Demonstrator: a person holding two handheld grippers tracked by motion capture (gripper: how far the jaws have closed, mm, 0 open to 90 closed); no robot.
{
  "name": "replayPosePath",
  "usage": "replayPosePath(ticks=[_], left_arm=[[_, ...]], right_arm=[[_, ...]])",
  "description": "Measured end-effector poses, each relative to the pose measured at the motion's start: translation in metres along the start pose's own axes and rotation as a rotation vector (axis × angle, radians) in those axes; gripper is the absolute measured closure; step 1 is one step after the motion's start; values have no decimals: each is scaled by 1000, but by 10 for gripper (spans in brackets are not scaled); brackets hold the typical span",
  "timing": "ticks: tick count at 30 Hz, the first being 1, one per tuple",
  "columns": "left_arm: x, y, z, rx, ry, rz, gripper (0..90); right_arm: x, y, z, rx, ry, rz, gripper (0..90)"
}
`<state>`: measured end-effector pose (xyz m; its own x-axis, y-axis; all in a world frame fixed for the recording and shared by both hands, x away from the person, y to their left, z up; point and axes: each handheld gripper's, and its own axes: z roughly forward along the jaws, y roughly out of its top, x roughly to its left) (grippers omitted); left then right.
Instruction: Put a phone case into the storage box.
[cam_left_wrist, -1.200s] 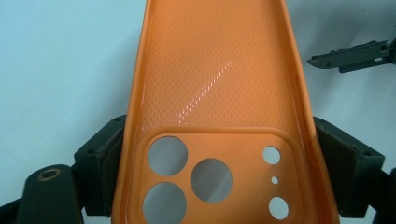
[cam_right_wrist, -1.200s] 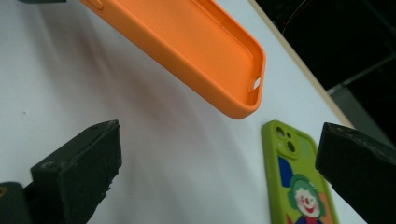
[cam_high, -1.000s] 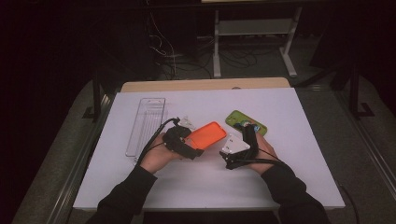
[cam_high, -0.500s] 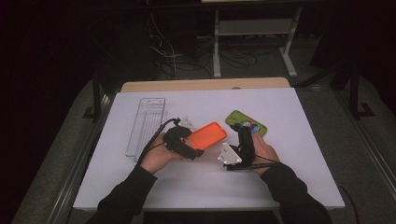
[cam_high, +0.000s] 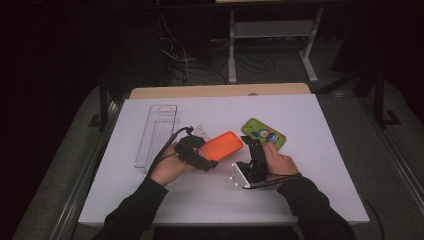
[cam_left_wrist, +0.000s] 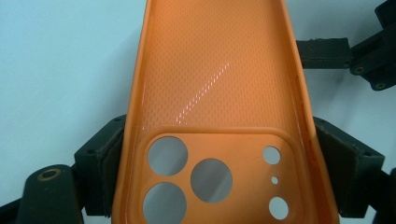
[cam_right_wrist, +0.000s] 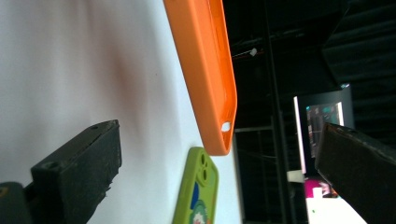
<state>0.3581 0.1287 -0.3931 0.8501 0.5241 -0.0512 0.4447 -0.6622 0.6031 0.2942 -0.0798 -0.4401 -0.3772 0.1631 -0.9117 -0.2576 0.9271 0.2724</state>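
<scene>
An orange phone case is held tilted just above the white table, inner side up, camera cut-outs at the gripped end. My left gripper is shut on that end, its pads pressing both long edges. My right gripper lies rolled on its side just right of the case, and its jaws stand wide apart with nothing gripped. In the right gripper view the orange case shows edge-on ahead of my right gripper. A green phone case with a cartoon print lies flat beyond it, also the green case.
A clear plastic tray lies at the left of the white table. A small clear piece sits behind the left gripper. A wooden board edge runs along the table's far side, with a dark floor, cables and a rack beyond.
My right gripper has rolled onto its side and shifted a little left toward the orange case. The left gripper and the case have stayed in place.
</scene>
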Motion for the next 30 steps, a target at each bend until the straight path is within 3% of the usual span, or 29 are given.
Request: replayPosePath(ticks=[1, 8, 9, 13, 14, 17, 18, 19, 21, 26, 27, 30], left_arm=[[0, 0, 0, -3, -2, -3, 159], [-1, 6, 1, -2, -14, 7, 159], [-2, 8, 1, -7, -15, 4, 159], [-5, 10, 2, -5, -24, 30, 159], [-6, 10, 3, -19, -30, 15, 159], [-7, 10, 3, -12, -34, 30, 159], [-9, 10, 3, -20, -34, 19, 159], [-8, 10, 2, -3, -33, 41, 159], [-10, 11, 3, -28, -41, 24, 159], [-11, 11, 1, -12, -37, 41, 159], [-12, 11, 1, -10, -39, 41, 159], [-12, 11, 2, -8, -43, 52, 159]], right_arm=[[-1, 0, 1, -13, -7, -56, 2], [6, 3, 1, -21, -49, -140, 38], [8, 4, 0, -29, -76, -123, 48], [12, 4, 1, -30, -85, -154, 111], [12, 4, 1, -34, -93, -161, 132], [13, 4, 1, -37, -125, -178, 219], [14, 4, 1, -38, -130, -178, 237], [14, 5, 0, -35, -130, -170, 271], [14, 6, 1, -33, -127, -188, 306], [18, 8, 2, -29, -146, -201, 440], [20, 8, 2, -27, -154, -171, 460], [20, 9, 2, -39, -158, -180, 512]])
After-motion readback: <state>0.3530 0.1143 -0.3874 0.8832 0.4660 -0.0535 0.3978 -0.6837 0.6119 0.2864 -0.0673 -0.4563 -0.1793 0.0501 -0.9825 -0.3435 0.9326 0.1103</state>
